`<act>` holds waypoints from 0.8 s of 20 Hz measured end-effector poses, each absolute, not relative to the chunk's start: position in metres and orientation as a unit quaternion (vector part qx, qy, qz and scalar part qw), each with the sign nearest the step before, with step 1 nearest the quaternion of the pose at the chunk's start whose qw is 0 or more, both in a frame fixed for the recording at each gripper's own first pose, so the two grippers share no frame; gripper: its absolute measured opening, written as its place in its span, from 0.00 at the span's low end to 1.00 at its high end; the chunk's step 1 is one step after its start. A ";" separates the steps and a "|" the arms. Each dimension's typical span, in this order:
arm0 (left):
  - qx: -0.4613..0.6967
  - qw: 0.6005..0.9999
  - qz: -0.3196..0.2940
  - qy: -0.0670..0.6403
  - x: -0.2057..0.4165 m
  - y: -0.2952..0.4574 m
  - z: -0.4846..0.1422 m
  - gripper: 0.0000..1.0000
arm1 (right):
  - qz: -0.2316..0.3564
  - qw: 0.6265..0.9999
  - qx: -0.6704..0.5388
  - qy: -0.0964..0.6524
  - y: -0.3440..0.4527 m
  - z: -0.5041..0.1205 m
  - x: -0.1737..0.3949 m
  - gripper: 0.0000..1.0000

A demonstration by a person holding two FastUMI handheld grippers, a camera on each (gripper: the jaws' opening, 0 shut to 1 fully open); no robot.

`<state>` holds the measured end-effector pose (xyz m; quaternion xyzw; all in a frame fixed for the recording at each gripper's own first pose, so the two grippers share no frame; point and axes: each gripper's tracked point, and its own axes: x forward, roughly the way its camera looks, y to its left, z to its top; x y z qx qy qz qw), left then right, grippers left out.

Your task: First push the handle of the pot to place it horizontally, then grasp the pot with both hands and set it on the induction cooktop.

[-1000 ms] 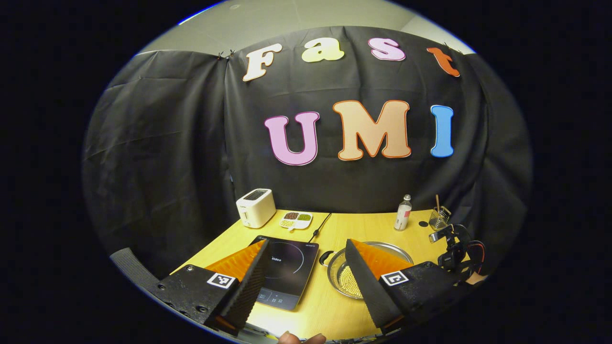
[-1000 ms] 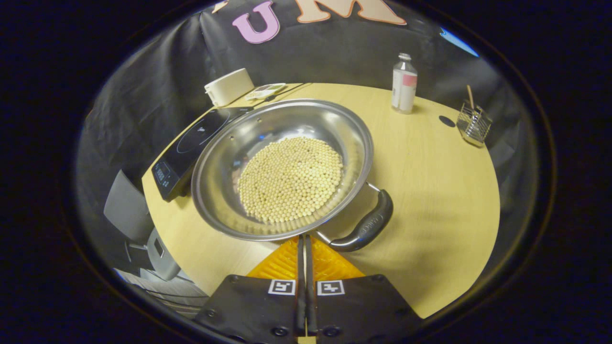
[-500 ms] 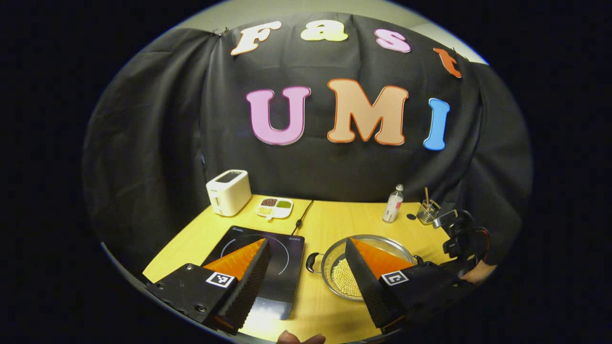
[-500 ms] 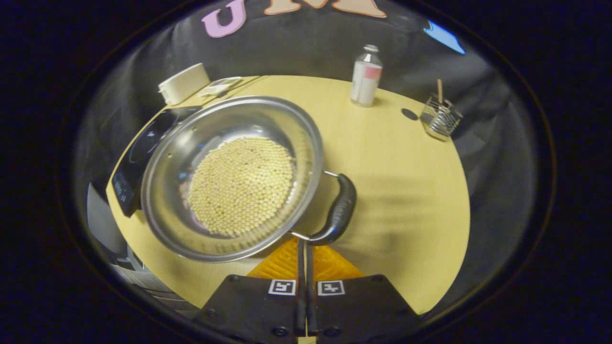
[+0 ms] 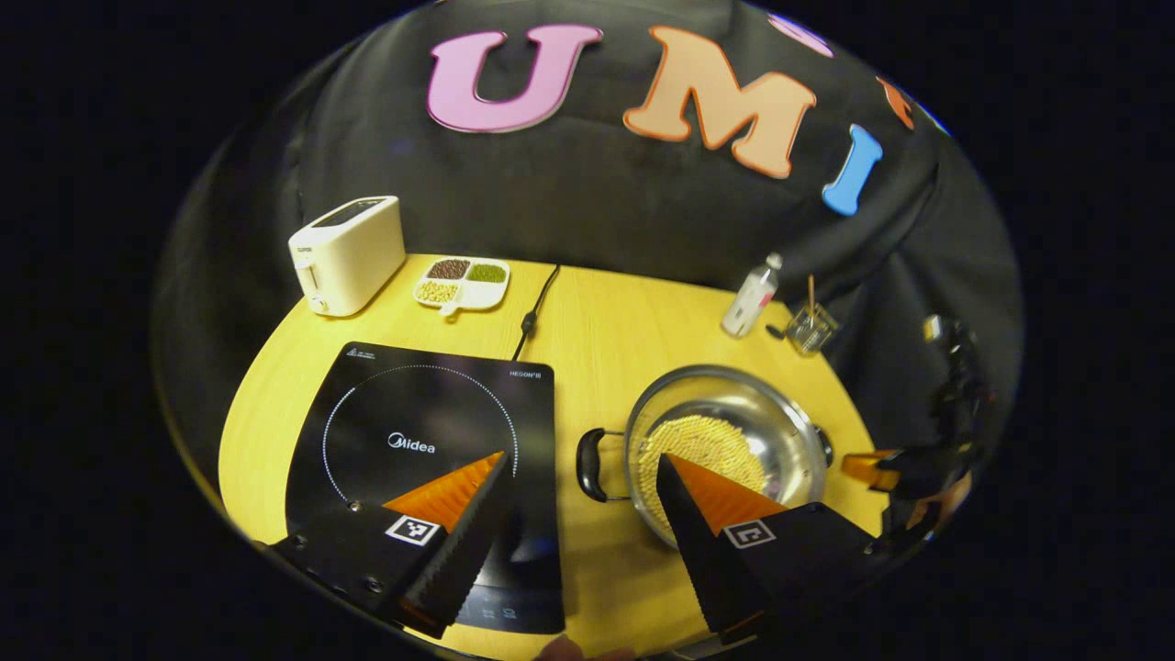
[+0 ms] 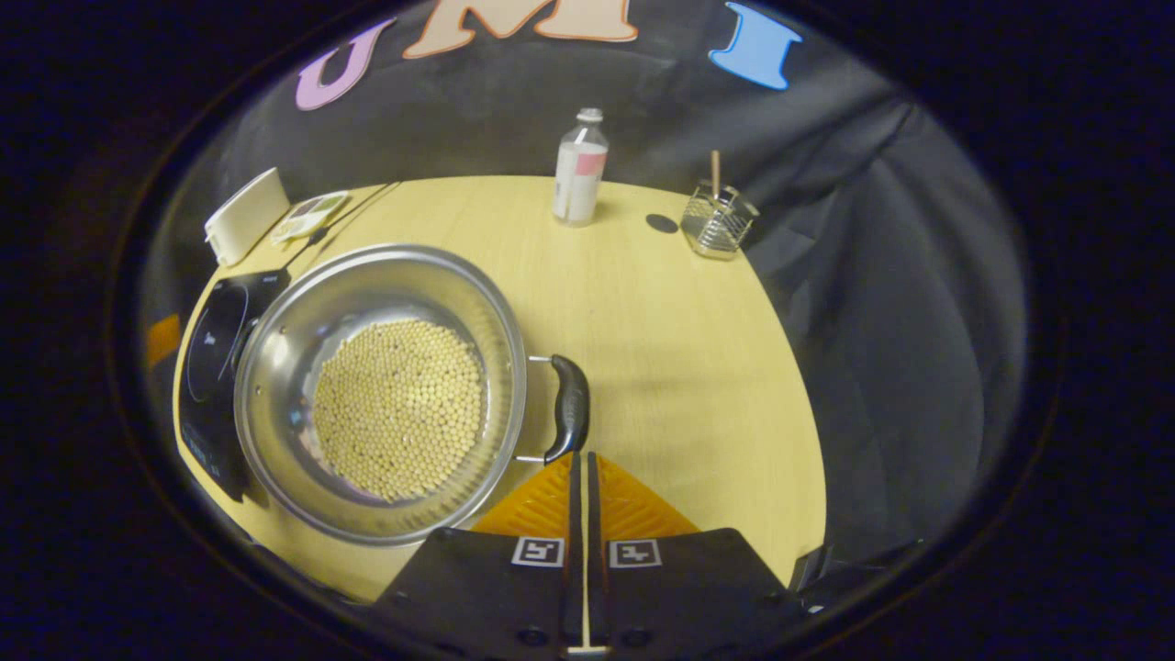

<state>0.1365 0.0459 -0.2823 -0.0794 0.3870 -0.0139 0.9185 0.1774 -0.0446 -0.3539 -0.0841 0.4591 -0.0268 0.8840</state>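
Table: my round yellow wooden table (image 6: 661, 321) stands in front of the black cloth wall (image 5: 587, 202).
Pot: the steel pot (image 6: 376, 386) with pale beans (image 6: 399, 408) sits on the table, just right of the cooktop.
Pot handles: the black handle (image 6: 569, 418) lies on the pot's right; another handle (image 5: 587, 464) points at the cooktop.
Cooktop: the black cooktop (image 5: 413, 431) lies flat on the table, left of the pot.
My left gripper (image 5: 578, 491): fingers spread wide, hanging above the gap between cooktop and pot, holding nothing.
My right gripper (image 6: 578, 468): fingers pressed together, tips just beside the pot's right handle; contact I cannot tell.
Behind the pot: a bottle (image 6: 578, 170) and wire holder (image 6: 716, 220).
Behind the cooktop: a toaster (image 5: 347, 252) and divided dish (image 5: 462, 281).
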 end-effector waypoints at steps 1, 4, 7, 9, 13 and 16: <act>-0.078 0.913 -0.023 0.399 0.140 0.040 -0.291 0.96 | -0.028 0.883 -0.080 0.462 -0.042 -0.354 0.178 0.04; -0.095 0.898 -0.037 0.427 0.148 0.025 -0.314 1.00 | -0.048 0.880 -0.064 0.468 -0.041 -0.355 0.184 0.11; -0.092 0.889 -0.028 0.447 0.156 0.022 -0.333 0.96 | -0.044 0.876 -0.025 0.479 -0.028 -0.362 0.192 0.26; -0.091 0.890 -0.022 0.446 0.165 0.022 -0.339 0.96 | -0.051 0.877 -0.012 0.477 -0.033 -0.365 0.203 0.25; -0.089 0.879 -0.009 0.469 0.167 0.024 -0.356 0.95 | -0.054 0.873 0.037 0.484 -0.034 -0.366 0.214 0.32; -0.094 0.874 -0.006 0.477 0.168 0.017 -0.364 0.92 | -0.047 0.877 0.056 0.475 -0.033 -0.362 0.220 0.38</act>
